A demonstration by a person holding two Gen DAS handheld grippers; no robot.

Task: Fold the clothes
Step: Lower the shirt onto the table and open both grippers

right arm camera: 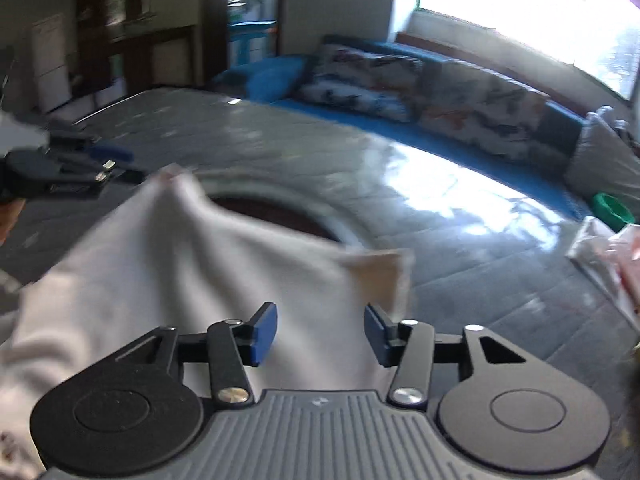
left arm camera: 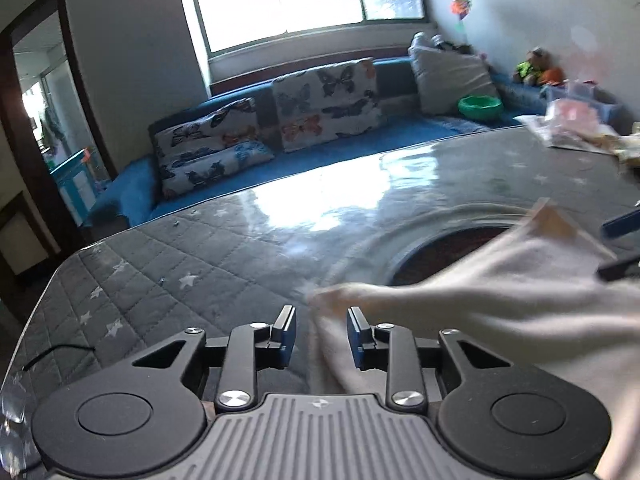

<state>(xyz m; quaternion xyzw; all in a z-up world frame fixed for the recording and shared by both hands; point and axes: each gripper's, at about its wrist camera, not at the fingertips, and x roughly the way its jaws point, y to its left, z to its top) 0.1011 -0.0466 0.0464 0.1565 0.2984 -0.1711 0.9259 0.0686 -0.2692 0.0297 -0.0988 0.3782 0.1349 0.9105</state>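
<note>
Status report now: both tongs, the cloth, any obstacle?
Left tongs open, cloth edge between pads. Right tongs open over cloth. Bags at far table corner, clear.

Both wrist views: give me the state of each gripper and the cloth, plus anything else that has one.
left gripper: open, cloth edge between the pads, not pinched
right gripper: open, over the cloth, pads clear of it
cloth: white, unfolded, rumpled, two corners peaked up, blurred
table: grey quilted cover with a shiny clear sheet on top
green bowl: upright on the sofa
</note>
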